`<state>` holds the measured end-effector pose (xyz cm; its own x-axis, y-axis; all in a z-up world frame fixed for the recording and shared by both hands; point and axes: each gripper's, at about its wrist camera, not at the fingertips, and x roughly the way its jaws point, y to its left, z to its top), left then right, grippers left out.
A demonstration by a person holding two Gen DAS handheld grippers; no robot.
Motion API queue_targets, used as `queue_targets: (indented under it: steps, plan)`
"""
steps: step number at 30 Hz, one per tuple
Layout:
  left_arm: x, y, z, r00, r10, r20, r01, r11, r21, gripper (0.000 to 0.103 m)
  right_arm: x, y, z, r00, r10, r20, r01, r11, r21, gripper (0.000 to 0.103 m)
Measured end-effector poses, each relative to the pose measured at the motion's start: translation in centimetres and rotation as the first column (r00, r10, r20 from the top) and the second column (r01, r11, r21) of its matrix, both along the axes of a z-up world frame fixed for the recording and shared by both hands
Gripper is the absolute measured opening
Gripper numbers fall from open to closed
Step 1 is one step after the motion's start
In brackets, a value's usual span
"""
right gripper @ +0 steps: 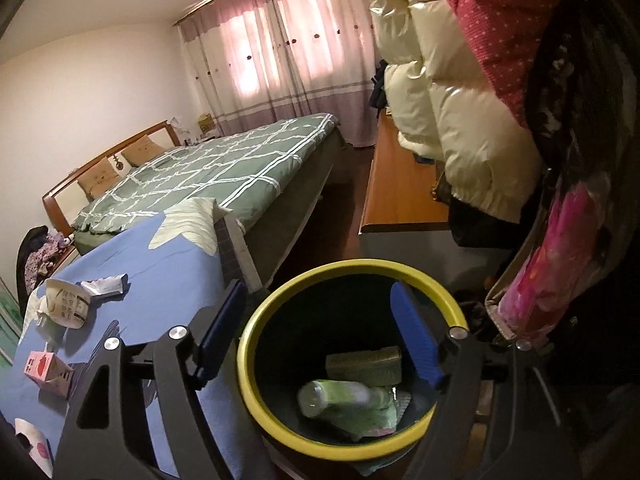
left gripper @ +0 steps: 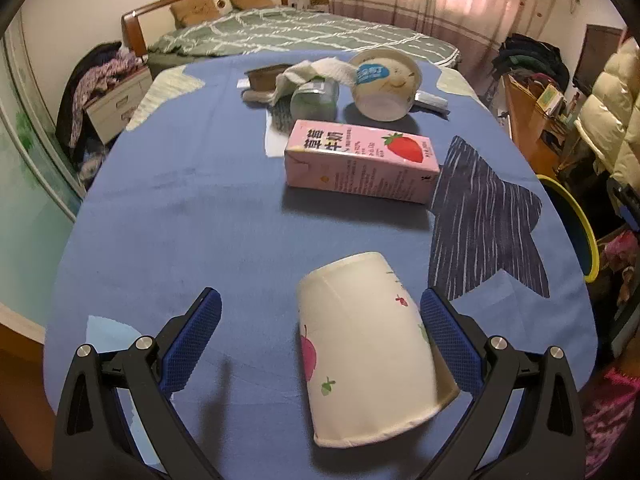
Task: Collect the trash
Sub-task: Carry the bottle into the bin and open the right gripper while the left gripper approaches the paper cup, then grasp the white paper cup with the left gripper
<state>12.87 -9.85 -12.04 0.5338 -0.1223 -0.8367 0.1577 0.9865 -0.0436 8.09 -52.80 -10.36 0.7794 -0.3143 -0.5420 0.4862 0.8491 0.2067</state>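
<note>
Basically, two grippers, two jobs; step in hand looks like a cup pickup.
table: blue star-print cloth (left gripper: 192, 208) carries all the remaining trash.
bin: yellow-rimmed trash bin (right gripper: 256, 320) sits just off the table edge; a green plastic bottle (right gripper: 340, 398) and a box already lie inside.
carton: pink strawberry milk carton (left gripper: 360, 160) lies flat mid-table, well clear of the cup.
cup: paper cup (left gripper: 368, 344) lies on its side, between the blue pads and touching or nearly touching the right one.
left gripper (left gripper: 320, 312): spread wide, holding nothing; centre it so both pads meet the wall, close gently, thin paper likely crushes.
right gripper (right gripper: 320, 312): released and empty over the bin mouth.
</note>
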Motion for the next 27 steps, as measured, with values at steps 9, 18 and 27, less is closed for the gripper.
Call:
queue_targets:
  steps: [9, 18, 27]
  plan:
    - [0.9, -0.8, -1.0, 0.997, -0.021, -0.078, 0.021, 1.0, -0.001, 0.098, 0.7, 0.5, -0.3, 0.999, 0.039, -0.014, -0.039, 0.999, 0.015, 0.071]
    - [1.0, -1.9, -2.2, 0.987, -0.1, -0.122, 0.098, 0.995, -0.022, 0.069, 0.8, 0.5, -0.6, 0.998, 0.059, -0.02, -0.059, 0.998, 0.031, 0.071]
    - [1.3, -5.5, 0.2, 0.976, -0.212, -0.04, 0.211, 0.977, -0.027, 0.066, -0.7, 0.4, -0.4, 0.998, 0.058, 0.003, -0.058, 0.997, 0.05, 0.071]
